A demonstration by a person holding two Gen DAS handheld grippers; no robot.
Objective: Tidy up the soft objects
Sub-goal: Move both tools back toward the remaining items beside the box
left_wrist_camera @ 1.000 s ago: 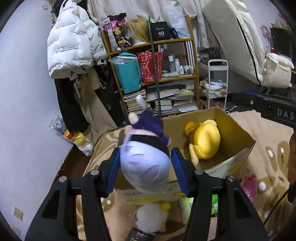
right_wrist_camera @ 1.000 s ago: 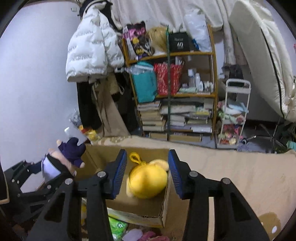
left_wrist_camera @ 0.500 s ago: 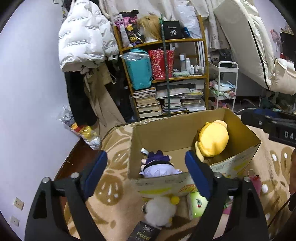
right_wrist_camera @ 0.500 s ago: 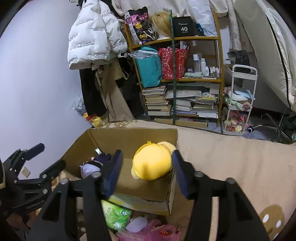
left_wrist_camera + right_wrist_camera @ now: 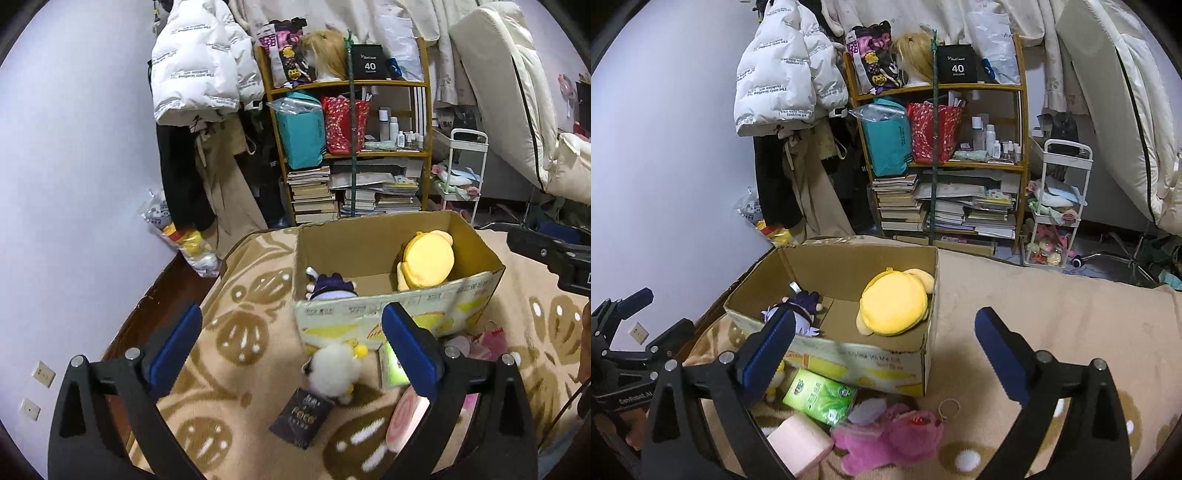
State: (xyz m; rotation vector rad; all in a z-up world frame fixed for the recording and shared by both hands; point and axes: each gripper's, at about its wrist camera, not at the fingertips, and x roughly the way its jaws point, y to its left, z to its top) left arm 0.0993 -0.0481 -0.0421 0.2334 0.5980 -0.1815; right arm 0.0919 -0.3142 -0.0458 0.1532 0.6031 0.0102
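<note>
An open cardboard box [image 5: 399, 314] [image 5: 864, 356] stands on a patterned blanket. Inside lie a purple-haired doll [image 5: 330, 288] [image 5: 798, 312] at the left and a yellow plush [image 5: 426, 260] [image 5: 894, 304] at the right. My left gripper [image 5: 291, 347] is open and empty, in front of the box, above a white fluffy plush [image 5: 334, 369]. My right gripper [image 5: 882, 347] is open and empty over the box's front wall. A pink plush [image 5: 890, 439] lies below it, in front of the box.
In front of the box lie a green packet [image 5: 820, 397] [image 5: 393, 365], a pink block [image 5: 799, 443] and a dark booklet [image 5: 301, 419]. A cluttered shelf [image 5: 351, 147], hanging coats [image 5: 199, 74] and a white cart [image 5: 1058, 206] stand behind. The left gripper shows in the right wrist view [image 5: 624, 343].
My left gripper opened and let the purple-haired doll drop into the box, then drew back. My right gripper opened wider and moved back and up from the box.
</note>
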